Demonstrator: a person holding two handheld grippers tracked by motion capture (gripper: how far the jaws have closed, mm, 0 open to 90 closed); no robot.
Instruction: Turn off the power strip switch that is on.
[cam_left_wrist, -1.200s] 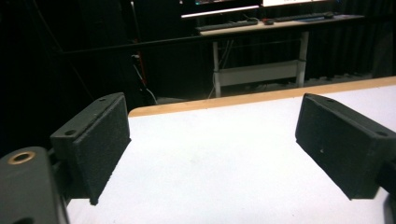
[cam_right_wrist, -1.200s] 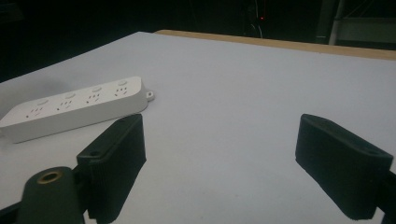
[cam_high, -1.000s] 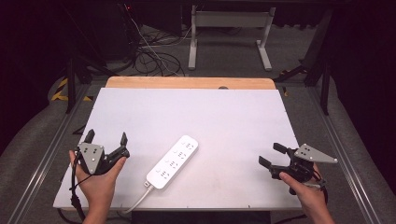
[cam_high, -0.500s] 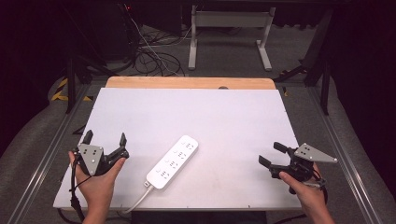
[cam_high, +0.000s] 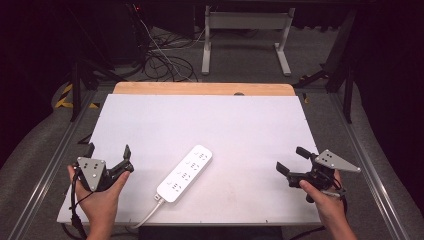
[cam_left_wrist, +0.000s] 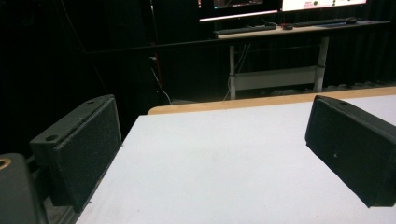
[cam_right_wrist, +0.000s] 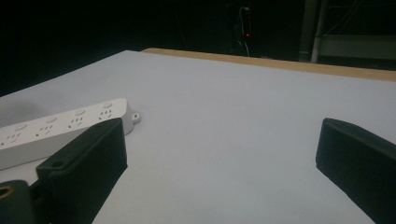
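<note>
The left gripper (cam_high: 107, 156) and right gripper (cam_high: 291, 160) sit at the table's (cam_high: 250, 125) near corners, jaws spread wide, holding nothing. Between them, near the front edge, lies a white power strip (cam_high: 184, 173), several socket groups on top. Its long axis runs diagonally, cord end near-left, other end far-right. No writing is legible.

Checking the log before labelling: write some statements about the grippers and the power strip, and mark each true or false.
1. The power strip lies between the two grippers. True.
2. The left gripper is shut on the strip. False: it is open, apart from the strip.
3. The right gripper is open and holds nothing. True.
4. The strip lies at the table's far edge. False: it lies near the person's edge.
</note>
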